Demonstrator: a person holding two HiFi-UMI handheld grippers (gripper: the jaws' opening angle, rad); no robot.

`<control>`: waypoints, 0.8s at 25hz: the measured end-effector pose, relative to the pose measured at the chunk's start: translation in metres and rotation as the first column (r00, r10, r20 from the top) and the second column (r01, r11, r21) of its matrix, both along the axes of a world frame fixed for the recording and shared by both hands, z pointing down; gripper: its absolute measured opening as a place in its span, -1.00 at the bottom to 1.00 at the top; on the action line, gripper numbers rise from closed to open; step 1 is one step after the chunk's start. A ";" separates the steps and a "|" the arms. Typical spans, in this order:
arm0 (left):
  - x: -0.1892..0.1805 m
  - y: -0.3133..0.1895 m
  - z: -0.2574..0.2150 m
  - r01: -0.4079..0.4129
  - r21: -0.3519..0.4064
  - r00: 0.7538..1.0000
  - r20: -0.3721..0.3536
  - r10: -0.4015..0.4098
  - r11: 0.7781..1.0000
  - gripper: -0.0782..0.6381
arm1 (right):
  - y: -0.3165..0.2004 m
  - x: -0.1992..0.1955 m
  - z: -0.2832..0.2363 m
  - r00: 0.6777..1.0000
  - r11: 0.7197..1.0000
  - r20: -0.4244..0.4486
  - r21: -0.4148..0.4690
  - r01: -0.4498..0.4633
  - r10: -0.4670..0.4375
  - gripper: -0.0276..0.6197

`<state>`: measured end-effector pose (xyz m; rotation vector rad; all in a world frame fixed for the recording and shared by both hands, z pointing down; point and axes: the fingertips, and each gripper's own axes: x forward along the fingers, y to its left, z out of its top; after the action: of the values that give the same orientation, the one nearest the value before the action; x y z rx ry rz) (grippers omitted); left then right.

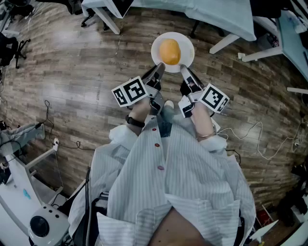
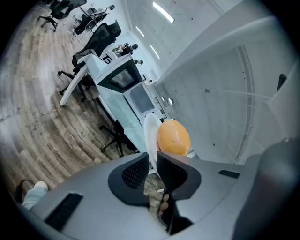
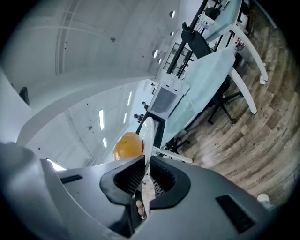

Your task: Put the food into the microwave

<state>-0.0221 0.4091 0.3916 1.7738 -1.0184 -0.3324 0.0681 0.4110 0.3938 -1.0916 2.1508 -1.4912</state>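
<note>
A white plate (image 1: 187, 49) bearing a round orange piece of food (image 1: 169, 51) is held in the air over the wooden floor. My left gripper (image 1: 159, 70) is shut on the plate's near-left rim and my right gripper (image 1: 184, 72) is shut on its near-right rim. In the left gripper view the plate (image 2: 150, 134) stands edge-on between the pads of the left gripper (image 2: 153, 164), with the food (image 2: 173, 137) just beyond. The right gripper view shows the plate (image 3: 147, 133) pinched in the right gripper (image 3: 145, 172), the food (image 3: 127, 146) to its left. A white microwave (image 3: 164, 101) sits on a table ahead.
A long table with a pale green top (image 1: 219, 13) and white legs stands ahead, with a boxy appliance (image 2: 123, 78) on it. Office chairs (image 2: 96, 40) stand further off. Cables (image 1: 250, 137) trail on the floor at right, and white equipment (image 1: 26, 202) stands at the lower left.
</note>
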 end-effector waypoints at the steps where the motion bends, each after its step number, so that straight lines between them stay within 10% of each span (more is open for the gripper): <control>1: 0.001 0.000 0.001 -0.002 0.000 1.000 0.000 0.002 1.000 -0.61 | 0.000 0.001 0.001 1.000 1.000 0.002 0.000 -0.002 0.002 -0.77; 20: 0.003 -0.009 0.009 0.014 0.009 1.000 -0.013 -0.013 1.000 -0.61 | -0.006 0.005 0.012 1.000 0.999 0.010 -0.048 -0.014 0.015 -0.77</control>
<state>-0.0194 0.4001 0.4004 1.7717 -1.0215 -0.3573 0.0730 0.4045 0.4062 -1.1100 2.1061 -1.5457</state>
